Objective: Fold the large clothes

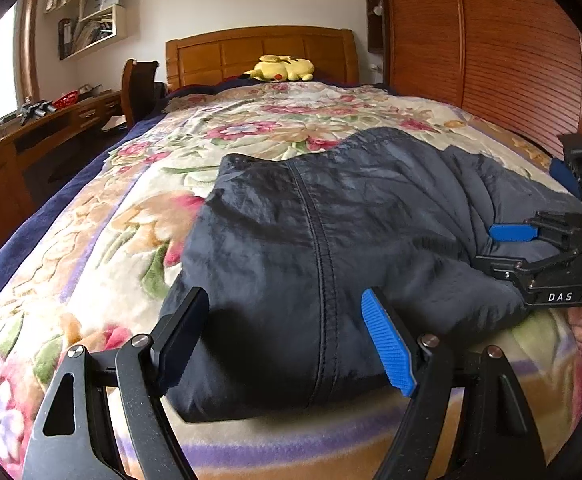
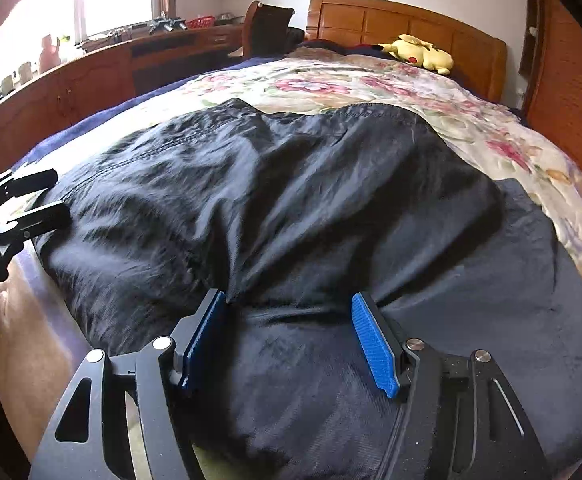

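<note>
A dark navy garment (image 1: 331, 216) lies partly folded on the floral bedspread (image 1: 131, 208), with a stitched seam running toward me. My left gripper (image 1: 287, 340) is open, its fingers straddling the garment's near edge. My right gripper (image 1: 503, 248) shows at the right of the left wrist view, open over the garment's right part. In the right wrist view the garment (image 2: 291, 208) fills the middle, and my right gripper (image 2: 291, 340) is open with its blue pads over a raised fold. My left gripper (image 2: 47, 196) shows at the left edge there, open.
A yellow plush toy (image 1: 283, 69) lies by the wooden headboard (image 1: 259, 46). A wooden wardrobe (image 1: 491, 60) runs along the bed's right side. A wooden desk (image 2: 91, 68) with small items and a chair (image 2: 269, 28) stand to the left, under a bright window.
</note>
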{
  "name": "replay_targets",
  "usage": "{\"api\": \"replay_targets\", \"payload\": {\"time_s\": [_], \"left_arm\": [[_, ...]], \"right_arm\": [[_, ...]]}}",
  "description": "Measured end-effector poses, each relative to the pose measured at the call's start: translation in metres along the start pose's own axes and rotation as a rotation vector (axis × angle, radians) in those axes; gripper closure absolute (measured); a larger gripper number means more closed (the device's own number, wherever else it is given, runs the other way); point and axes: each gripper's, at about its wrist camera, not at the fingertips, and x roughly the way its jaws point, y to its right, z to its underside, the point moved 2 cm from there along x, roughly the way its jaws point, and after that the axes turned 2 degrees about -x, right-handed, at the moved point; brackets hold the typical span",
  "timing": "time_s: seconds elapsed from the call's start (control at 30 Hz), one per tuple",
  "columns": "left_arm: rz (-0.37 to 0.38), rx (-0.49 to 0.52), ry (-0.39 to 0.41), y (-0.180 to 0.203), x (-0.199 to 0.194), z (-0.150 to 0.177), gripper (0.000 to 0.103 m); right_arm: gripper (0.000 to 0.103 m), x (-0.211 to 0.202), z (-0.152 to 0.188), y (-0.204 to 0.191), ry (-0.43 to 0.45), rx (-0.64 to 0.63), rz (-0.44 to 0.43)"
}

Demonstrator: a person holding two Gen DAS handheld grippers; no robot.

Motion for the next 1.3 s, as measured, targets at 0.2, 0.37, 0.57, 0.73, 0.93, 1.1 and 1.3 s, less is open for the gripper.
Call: {"api": "replay_targets", "payload": {"time_s": [0.2,0.37,0.57,0.73,0.93,1.1,1.3], "left_arm": [[-0.02,-0.033,0.012,-0.008,-0.011,0.007,0.023],[-0.032,-0.052,0.013,-0.016,-0.018,0.014,0.023],[-0.065,-0.093,0.026,-0.035,-0.028,0.022,0.025],[-0.076,-0.147,0.008,-0.051,-0.027,0.026,0.032],[-0.077,-0.159,-0.025,-0.049,-0.017,0.026,0.032],[-0.075,-0.134,-0.049,-0.039,-0.01,0.028,0.033],[-0.066,-0.133,-0.06,-0.038,-0.008,0.03,0.036]], "right_arm": [[0.036,0.0,0.003,-0.004,0.014,-0.012,0.023],[0.036,-0.009,0.008,-0.008,0.039,-0.008,0.024],[0.036,-0.033,0.016,-0.001,0.075,0.022,0.007],[0.036,-0.047,0.026,0.013,0.088,0.04,0.034],[0.036,-0.044,0.03,0.02,0.083,0.075,0.038],[0.036,-0.04,0.028,0.017,0.079,0.064,0.049],[0.036,-0.042,0.03,0.019,0.078,0.052,0.056]]}}
